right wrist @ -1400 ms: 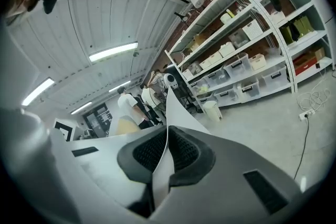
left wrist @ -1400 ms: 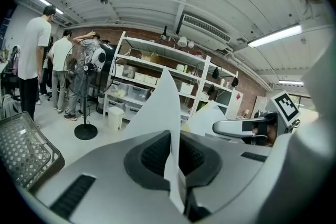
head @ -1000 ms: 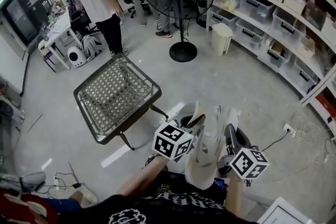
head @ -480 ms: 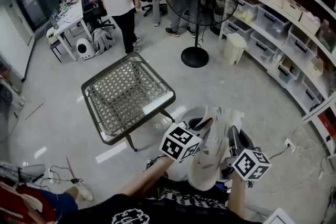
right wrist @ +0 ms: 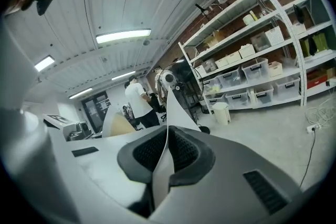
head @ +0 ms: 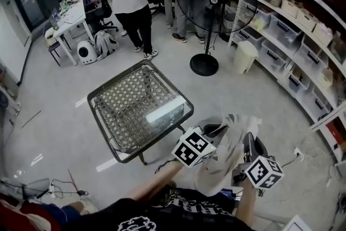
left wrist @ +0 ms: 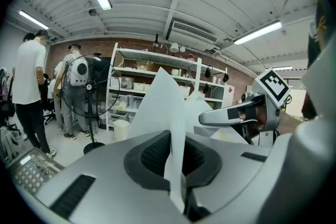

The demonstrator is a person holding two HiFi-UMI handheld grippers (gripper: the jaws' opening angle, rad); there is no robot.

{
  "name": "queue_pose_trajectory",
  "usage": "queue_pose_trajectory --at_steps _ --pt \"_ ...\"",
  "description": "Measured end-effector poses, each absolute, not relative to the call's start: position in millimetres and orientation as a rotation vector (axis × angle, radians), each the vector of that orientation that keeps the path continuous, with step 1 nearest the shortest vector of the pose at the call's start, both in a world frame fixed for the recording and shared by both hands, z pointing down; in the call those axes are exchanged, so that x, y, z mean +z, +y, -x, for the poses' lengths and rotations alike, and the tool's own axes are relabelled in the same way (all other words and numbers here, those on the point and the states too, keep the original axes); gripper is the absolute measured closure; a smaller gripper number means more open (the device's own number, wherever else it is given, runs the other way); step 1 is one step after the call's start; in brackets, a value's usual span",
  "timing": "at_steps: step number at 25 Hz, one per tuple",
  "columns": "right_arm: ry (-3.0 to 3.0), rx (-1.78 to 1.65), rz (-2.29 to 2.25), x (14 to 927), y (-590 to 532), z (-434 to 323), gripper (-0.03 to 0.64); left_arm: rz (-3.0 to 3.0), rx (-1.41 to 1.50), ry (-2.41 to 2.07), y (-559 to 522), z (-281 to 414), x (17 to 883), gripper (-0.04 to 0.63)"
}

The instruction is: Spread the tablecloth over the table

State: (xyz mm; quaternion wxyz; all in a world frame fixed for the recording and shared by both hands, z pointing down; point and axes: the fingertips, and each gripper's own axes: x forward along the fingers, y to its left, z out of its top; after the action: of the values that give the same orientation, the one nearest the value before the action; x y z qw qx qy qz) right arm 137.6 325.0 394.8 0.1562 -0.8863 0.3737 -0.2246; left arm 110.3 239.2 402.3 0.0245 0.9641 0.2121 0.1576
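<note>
Tablecloth point(head: 223, 162) hung bunched at lower right, clamped in left gripper point(left wrist: 176, 168) and right gripper point(right wrist: 161, 165); it needed carrying over the table point(head: 95, 101), then even parting.

White tablecloth point(head: 221, 155), dark lattice-mesh table point(head: 117, 80)

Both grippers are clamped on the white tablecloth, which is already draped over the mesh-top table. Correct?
One thing is wrong: the cloth is not draped. The head view shows the mesh-top table bare, with the white tablecloth hanging bunched beside it. The left gripper and right gripper are both clamped on it.
</note>
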Motion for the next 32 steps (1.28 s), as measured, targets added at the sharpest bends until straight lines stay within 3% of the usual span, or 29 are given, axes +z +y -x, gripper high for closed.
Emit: queue_pose_trajectory --at_steps 8,17,24,32 --pt "1.024 -0.48 2.699 349 231 -120 0.601 -2.972 0.327 0.766 135 -85 355 0.574" --pt "0.921 -0.472 2.594 340 168 -153 0.6 -2.95 0.203 0.701 40 -101 336 0.574" --pt "1.003 -0.462 2.524 346 88 -228 0.6 -2.954 0.215 0.615 -26 -161 354 0.574" --pt "1.262 -0.451 2.436 325 -1 -367 0.601 -2.973 0.202 0.414 -97 -308 345 0.574"
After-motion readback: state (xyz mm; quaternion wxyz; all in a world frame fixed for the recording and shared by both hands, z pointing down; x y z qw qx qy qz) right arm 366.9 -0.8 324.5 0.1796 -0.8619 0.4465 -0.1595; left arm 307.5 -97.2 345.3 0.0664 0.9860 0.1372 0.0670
